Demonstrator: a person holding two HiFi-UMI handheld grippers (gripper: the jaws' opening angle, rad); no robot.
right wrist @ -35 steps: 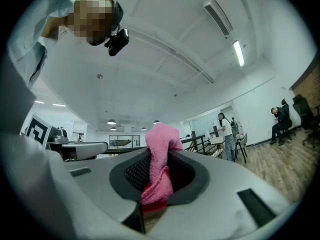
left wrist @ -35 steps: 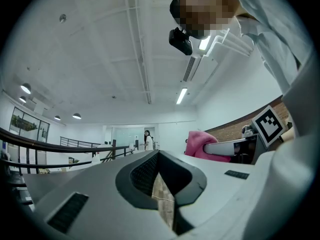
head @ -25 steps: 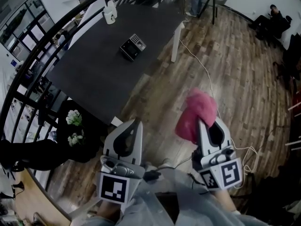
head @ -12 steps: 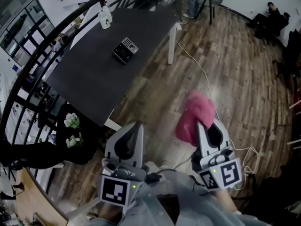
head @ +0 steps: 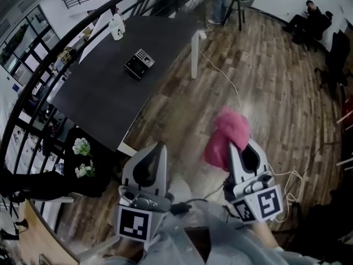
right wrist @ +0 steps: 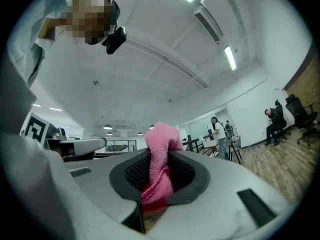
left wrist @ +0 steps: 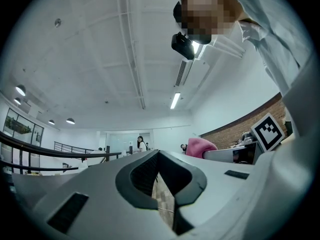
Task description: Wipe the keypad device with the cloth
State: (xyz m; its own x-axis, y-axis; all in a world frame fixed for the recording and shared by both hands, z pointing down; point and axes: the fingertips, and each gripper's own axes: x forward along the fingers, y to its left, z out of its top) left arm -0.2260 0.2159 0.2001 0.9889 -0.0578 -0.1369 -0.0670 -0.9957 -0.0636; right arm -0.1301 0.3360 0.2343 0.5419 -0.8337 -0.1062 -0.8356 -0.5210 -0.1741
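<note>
Our left tongs [head: 159, 146] are pressed together, empty; our right tongs [head: 232, 146] pinch one fuzzy pink cloth [head: 226, 132]. One boxy keypad [head: 138, 63] lies at eleven o'clock on the dark bench [head: 105, 95].

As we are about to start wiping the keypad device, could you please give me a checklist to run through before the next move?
1. Cloth gripped: ok. The right claw is shut on it, and most of the cloth bunches beyond the tips.
2. Left claw free: ok. Its jaws are together with nothing between them.
3. Keypad device within reach: not ok. It lies on the table, well ahead of both claws.
4. Keypad device unobstructed: ok. Nothing rests on it, and the white bottle stands apart.
5. Walkway safe: cannot tell. A cable runs across the floor near the table leg.
</note>
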